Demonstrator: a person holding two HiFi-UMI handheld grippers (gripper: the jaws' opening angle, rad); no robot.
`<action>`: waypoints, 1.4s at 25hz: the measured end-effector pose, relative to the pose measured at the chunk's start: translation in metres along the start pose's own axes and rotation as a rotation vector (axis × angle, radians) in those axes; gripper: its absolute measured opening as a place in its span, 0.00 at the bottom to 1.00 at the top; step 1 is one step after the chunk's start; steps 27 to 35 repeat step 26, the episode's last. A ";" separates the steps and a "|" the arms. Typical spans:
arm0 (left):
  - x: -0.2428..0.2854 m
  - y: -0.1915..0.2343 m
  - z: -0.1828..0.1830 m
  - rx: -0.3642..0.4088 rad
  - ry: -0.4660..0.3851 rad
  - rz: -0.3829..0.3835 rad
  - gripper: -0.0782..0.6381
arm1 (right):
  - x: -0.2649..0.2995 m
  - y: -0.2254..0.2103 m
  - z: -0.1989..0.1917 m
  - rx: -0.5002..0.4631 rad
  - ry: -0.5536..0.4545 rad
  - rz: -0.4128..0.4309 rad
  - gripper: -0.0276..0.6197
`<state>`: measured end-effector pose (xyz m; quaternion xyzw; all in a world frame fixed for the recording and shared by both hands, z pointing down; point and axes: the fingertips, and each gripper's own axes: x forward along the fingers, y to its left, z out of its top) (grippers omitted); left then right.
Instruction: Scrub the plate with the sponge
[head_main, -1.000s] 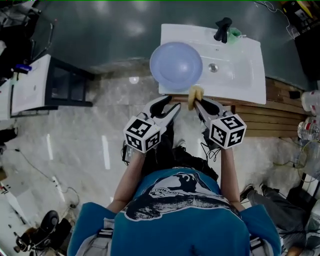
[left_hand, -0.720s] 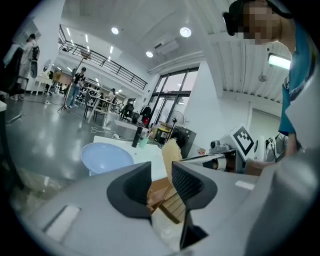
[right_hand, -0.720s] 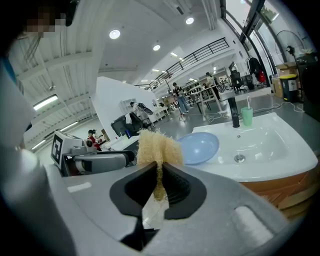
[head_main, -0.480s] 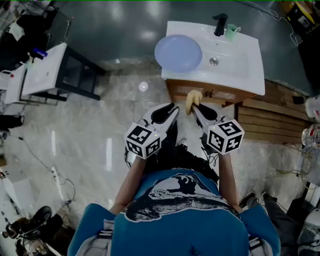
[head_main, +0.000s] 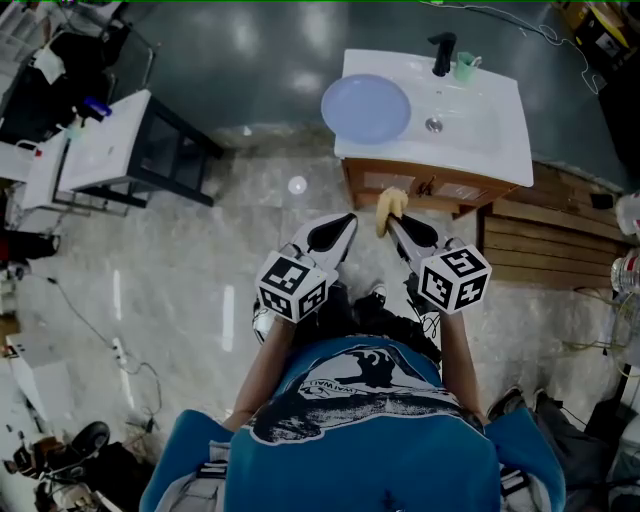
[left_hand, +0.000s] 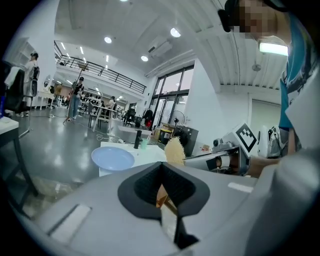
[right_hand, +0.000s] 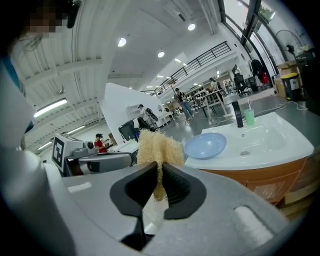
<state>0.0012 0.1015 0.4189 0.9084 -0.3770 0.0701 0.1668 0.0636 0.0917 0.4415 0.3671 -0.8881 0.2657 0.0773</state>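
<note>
The pale blue plate (head_main: 366, 108) lies on the left end of the white sink counter (head_main: 480, 135), well ahead of both grippers. It also shows small in the left gripper view as plate (left_hand: 113, 158) and in the right gripper view as plate (right_hand: 205, 145). My right gripper (head_main: 391, 222) is shut on the yellow fibrous sponge (head_main: 388, 208), which sticks up out of the jaws as sponge (right_hand: 157, 149). My left gripper (head_main: 347, 220) hangs beside it over the floor. Its jaws have just been closing and now meet with nothing between them (left_hand: 161, 167).
A black faucet (head_main: 443, 52) and a green cup (head_main: 465, 66) stand at the back of the sink, over a wooden cabinet (head_main: 420, 185). A white table on a dark frame (head_main: 110, 150) stands at the left, wooden slats (head_main: 545, 240) at the right. Cables lie on the floor.
Both grippers have drawn back from the sink, so plate and counter now lie farther ahead. The left jaws have gone from open to shut. The sponge stays in the right gripper.
</note>
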 end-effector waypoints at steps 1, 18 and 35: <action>-0.002 0.002 0.001 -0.002 -0.001 -0.006 0.13 | 0.002 0.002 0.001 0.000 -0.001 -0.003 0.09; -0.028 0.037 0.009 0.010 0.029 -0.082 0.13 | 0.032 0.021 0.016 0.027 -0.031 -0.084 0.09; -0.029 0.044 0.008 0.014 0.042 -0.099 0.13 | 0.041 0.024 0.017 0.037 -0.030 -0.090 0.09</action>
